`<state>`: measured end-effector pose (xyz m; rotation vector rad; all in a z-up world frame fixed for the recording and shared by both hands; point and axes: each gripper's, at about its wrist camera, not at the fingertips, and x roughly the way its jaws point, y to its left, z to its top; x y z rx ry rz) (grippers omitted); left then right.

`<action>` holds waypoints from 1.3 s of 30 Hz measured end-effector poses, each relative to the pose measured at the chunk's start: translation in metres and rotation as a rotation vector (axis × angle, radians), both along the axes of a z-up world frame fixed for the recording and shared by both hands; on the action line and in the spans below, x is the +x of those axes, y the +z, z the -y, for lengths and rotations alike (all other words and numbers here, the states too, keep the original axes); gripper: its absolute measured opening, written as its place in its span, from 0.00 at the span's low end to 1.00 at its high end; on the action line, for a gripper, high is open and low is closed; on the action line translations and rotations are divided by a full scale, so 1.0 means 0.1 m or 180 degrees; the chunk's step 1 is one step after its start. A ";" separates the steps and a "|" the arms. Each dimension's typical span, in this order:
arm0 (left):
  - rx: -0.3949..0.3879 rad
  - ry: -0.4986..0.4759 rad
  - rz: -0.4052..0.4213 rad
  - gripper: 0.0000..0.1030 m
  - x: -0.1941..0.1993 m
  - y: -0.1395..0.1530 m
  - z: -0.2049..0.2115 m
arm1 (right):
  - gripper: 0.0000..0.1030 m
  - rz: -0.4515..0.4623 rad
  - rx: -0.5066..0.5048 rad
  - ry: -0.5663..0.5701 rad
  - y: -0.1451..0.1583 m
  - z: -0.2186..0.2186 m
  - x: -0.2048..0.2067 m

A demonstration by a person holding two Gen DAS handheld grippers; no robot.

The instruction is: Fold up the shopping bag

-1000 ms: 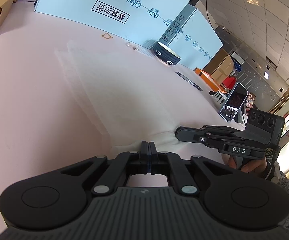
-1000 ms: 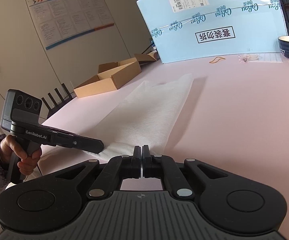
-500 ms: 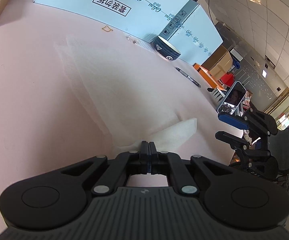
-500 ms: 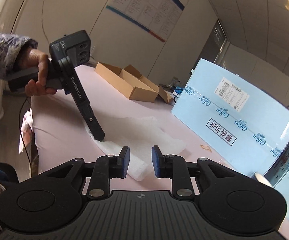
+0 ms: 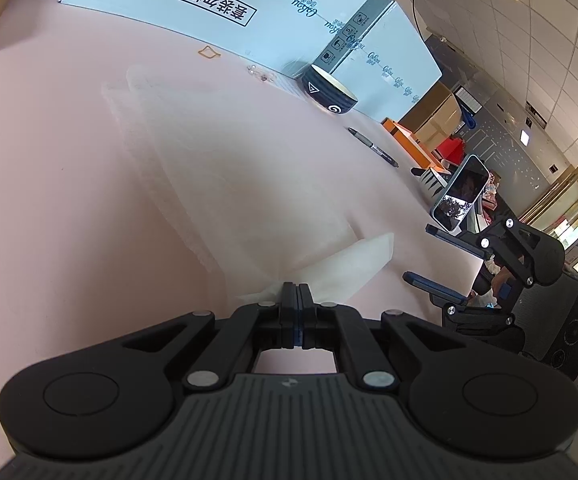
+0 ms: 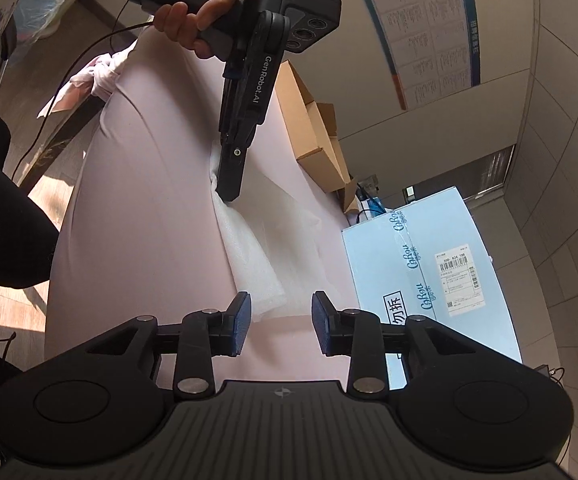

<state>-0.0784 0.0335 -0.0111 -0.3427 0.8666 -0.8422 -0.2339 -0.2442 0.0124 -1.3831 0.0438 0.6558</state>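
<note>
A thin white translucent shopping bag lies flat on the pink table. My left gripper is shut on the bag's near edge, where a folded flap sticks up to the right. In the right wrist view the left gripper pinches the bag at its far corner. My right gripper is open and empty, lifted just off the bag's near end. In the left wrist view the right gripper hovers open off the table's right edge.
Large light-blue cartons stand along the back of the table. A dark bowl, a pen, a rubber band and a phone lie to the right. Open cardboard boxes sit at the far left.
My right gripper let go of the bag, opened and swung up and away to the right. The left gripper stays shut on the bag edge, and a flap now sticks up.
</note>
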 end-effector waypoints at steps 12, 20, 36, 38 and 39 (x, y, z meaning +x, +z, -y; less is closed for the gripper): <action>0.0111 -0.0125 -0.0038 0.02 0.06 0.05 0.03 | 0.30 0.0422 -0.1004 0.0574 -0.21 0.01 0.11; 0.0228 -0.0272 -0.0048 0.02 0.12 0.10 0.08 | 0.26 0.0453 -0.1281 0.0776 -0.23 -0.05 0.15; 0.0375 -0.0433 0.0014 0.02 0.16 0.16 0.15 | 0.05 0.0059 -0.1505 0.0864 -0.29 -0.17 0.28; 0.0443 -0.0441 0.0153 0.02 0.10 0.20 0.18 | 0.05 -0.0047 -0.1424 0.0829 -0.25 -0.18 0.30; 0.0472 -0.0443 0.0227 0.02 0.06 0.23 0.19 | 0.05 -0.0120 -0.1367 0.0806 -0.22 -0.18 0.32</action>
